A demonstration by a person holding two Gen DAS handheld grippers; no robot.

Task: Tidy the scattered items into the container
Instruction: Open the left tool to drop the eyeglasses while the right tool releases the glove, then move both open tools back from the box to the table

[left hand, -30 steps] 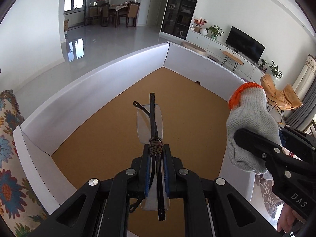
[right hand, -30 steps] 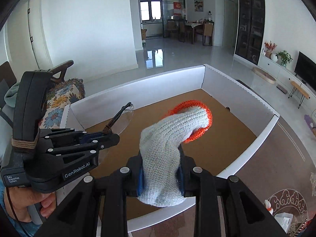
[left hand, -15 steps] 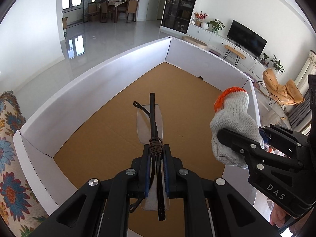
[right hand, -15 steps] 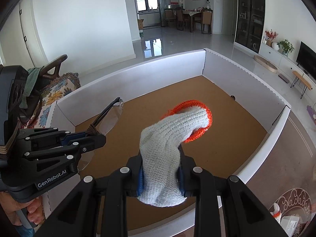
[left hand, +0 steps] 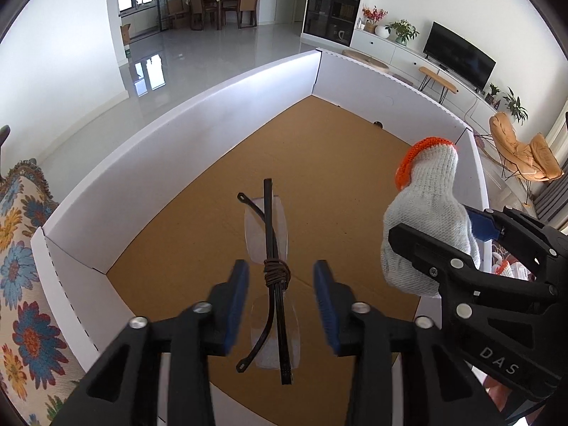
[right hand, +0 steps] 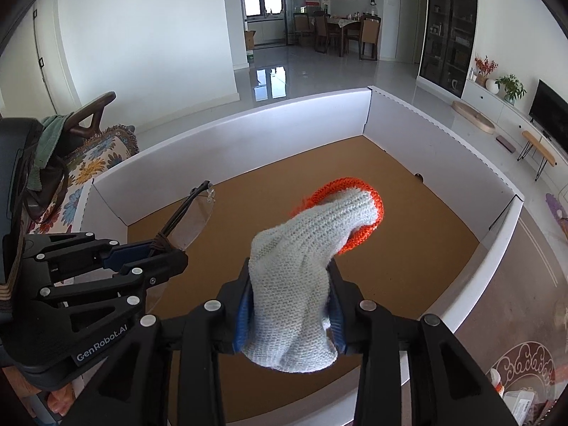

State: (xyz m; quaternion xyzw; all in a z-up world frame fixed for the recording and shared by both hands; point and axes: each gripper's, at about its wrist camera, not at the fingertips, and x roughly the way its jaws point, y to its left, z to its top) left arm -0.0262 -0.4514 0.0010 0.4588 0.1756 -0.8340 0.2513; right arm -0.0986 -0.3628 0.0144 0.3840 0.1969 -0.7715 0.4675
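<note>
The container is a large white-walled cardboard box with a brown floor, also in the right wrist view. My left gripper is open above the box's near left part; clear glasses with black arms tied by a brown cord sit between its spread pads, apart from both. They also show in the right wrist view. My right gripper is shut on a white knit glove with an orange cuff, held above the box's near right part. The glove also shows in the left wrist view.
A flower-patterned cushion lies left of the box. A patterned rug with small items lies right of it. A TV unit and an orange chair stand far behind.
My left gripper has opened and let go of the glasses. My right gripper with the glove has moved further over the box.
</note>
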